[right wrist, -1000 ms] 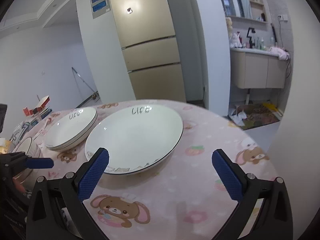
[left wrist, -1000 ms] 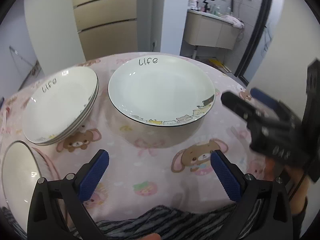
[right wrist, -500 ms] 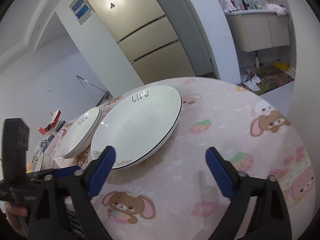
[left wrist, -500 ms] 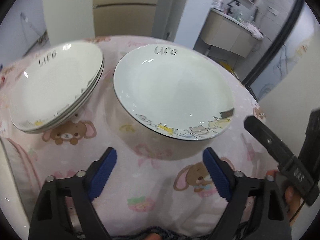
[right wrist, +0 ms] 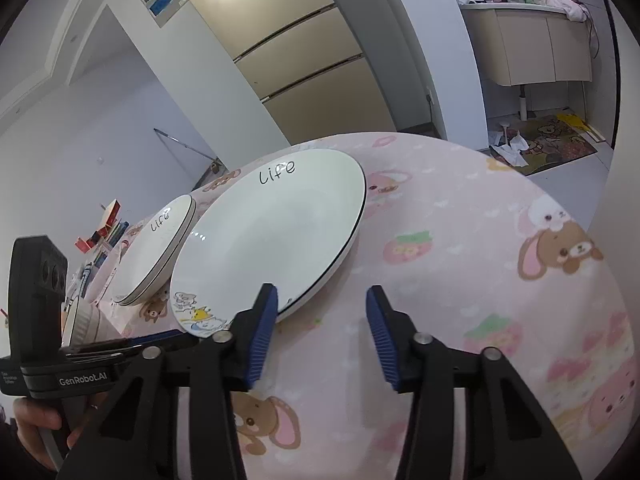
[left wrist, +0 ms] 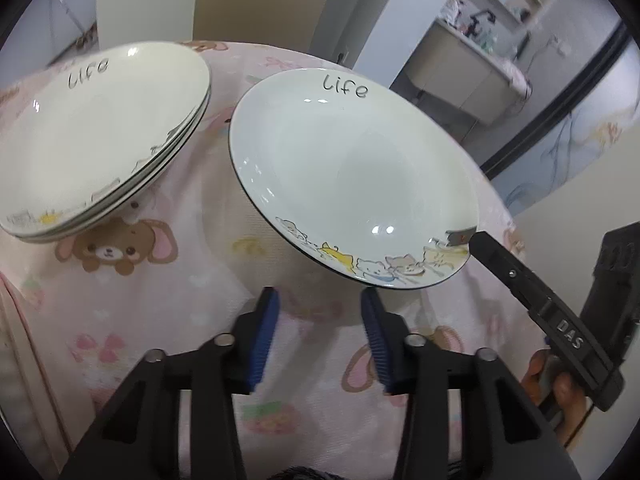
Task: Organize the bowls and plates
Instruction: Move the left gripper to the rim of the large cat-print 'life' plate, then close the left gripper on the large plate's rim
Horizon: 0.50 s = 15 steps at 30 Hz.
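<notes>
A large white plate (left wrist: 352,184) marked "Life", with cartoon cats on its near rim, lies on the pink tablecloth (left wrist: 192,280). A stack of similar plates (left wrist: 96,136) lies to its left. My left gripper (left wrist: 318,336) is open and empty, just short of the single plate's near rim. My right gripper (right wrist: 318,328) is open and empty, its left finger (right wrist: 260,328) at the plate's (right wrist: 276,236) near right edge. The stack shows in the right wrist view (right wrist: 160,252) too. The right gripper also appears in the left wrist view (left wrist: 540,300), its tip by the plate's rim.
A ribbed white bowl (right wrist: 86,320) stands at the table's left side. Books and small boxes (right wrist: 104,232) lie behind it. A fridge (right wrist: 304,64) and a bathroom cabinet (right wrist: 532,44) stand beyond the round table's far edge.
Both grippers have narrowed their jaws and moved in toward the single plate's near rim. The plates have not moved.
</notes>
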{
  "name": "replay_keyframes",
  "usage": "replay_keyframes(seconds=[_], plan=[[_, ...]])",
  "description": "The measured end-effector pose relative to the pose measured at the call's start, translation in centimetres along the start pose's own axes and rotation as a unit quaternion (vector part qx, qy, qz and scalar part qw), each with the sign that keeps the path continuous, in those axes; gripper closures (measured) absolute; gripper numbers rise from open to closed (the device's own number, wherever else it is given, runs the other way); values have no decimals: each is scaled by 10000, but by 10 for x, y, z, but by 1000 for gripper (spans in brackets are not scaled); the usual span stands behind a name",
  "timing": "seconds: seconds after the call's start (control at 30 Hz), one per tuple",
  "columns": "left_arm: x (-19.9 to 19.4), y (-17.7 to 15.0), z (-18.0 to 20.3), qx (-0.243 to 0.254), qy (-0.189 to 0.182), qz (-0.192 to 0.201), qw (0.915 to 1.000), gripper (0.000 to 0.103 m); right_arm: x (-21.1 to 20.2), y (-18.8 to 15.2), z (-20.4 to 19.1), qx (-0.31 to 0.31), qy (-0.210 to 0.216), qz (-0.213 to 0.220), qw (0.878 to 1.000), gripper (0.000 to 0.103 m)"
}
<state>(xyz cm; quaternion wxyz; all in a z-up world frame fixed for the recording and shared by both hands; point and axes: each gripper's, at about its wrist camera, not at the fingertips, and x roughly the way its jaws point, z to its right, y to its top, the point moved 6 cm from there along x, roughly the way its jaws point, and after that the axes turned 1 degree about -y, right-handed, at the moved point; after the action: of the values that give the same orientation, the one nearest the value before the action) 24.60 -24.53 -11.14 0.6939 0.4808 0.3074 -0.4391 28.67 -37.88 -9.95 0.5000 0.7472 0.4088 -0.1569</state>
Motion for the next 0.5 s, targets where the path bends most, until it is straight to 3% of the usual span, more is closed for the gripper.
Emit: replay_keyframes(seconds=[0.03,0.13,0.33,0.5], plan=[[0,1,-4,-139,-77,1,9999,65,-1,3,0,-11,-5,0,10000,69],[0,2,-14,-469,-223,-4,9987,68,-1,12,3,30,-6,18,10000,70],[-5,-1,-21,-772,-334,69,9964,68,17,32,6,148,28,-26,9999,69],[-21,2,-26,-877,-521,366,9941,68,30,42,6,16,-155,-139,9998,69]])
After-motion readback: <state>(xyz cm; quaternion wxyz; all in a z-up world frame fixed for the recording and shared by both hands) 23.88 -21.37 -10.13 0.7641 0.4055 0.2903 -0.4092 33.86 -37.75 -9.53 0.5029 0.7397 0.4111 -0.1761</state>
